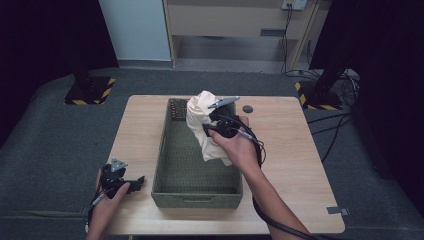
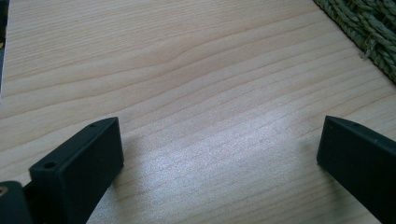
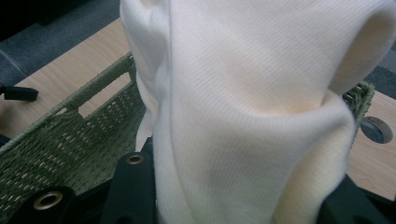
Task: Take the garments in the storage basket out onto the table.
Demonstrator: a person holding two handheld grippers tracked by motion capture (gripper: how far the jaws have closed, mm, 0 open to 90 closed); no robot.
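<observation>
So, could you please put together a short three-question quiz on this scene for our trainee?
1. True or false: the right hand-held gripper is shut on the cream cloth.
2. Over which thing does the cloth hang: A) the bare table, B) the green woven basket, C) the floor?
3. What lies between the jaws of the left hand-held gripper?

Key: 1. True. 2. B. 3. Nothing; they stand open over the bare wooden table.

Cream ribbed cloth, olive-green woven basket (pale woodgrain table)
</observation>
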